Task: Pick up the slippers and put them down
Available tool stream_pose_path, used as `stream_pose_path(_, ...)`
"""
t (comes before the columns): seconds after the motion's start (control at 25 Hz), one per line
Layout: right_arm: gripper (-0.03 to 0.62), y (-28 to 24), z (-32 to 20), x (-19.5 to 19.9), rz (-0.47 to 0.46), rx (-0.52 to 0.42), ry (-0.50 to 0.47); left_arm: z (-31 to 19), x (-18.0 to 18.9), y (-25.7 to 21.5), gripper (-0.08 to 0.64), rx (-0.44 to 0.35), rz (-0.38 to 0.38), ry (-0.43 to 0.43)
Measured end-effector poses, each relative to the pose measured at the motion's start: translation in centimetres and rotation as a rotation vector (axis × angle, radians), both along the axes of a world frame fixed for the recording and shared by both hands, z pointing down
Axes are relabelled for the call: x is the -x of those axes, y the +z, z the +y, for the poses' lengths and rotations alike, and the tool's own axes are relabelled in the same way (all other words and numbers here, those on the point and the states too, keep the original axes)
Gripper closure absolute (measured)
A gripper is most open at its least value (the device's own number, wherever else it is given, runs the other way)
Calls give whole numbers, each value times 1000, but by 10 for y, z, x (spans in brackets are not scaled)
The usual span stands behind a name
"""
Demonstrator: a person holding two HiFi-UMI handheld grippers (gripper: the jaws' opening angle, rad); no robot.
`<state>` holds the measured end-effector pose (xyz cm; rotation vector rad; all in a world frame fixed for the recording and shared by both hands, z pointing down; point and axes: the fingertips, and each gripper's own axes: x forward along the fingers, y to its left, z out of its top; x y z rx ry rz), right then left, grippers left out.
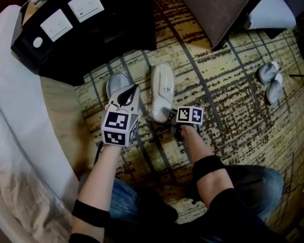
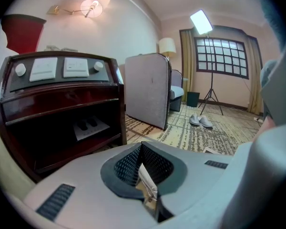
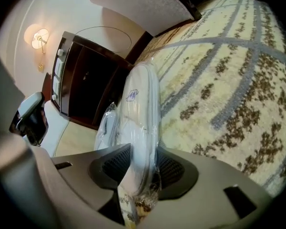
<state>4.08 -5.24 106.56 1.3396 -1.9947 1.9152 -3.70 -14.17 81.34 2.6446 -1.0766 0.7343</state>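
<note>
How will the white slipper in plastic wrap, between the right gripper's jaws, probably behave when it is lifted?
The wrapped slipper looks thin and soft, so it will probably sag beyond the right gripper, which pinches one end. Its glossy plastic wrap may slide in the grip. It seems light for its size, so lifting should be easy.

Patterned carpet (image 1: 233, 100); dark wood cabinet (image 2: 62, 118); lit wall lamp (image 2: 93, 6); gridded window (image 2: 221, 56).
</note>
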Motion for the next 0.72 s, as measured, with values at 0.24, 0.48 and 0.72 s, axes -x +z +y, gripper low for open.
stream_pose_path(0.24, 446, -8, -4, 1, -17, -39, 38, -1, 5, 1, 559, -8, -9, -1)
stream_pose_path(0.48, 462, -26, -9, -5, -28, -102, 36, -6, 12, 3, 559, -4, -3, -19)
stream_pose_path(0.72, 466, -54, -3, 0, -61, -158, 17, -10, 17, 7, 559, -3, -1, -30)
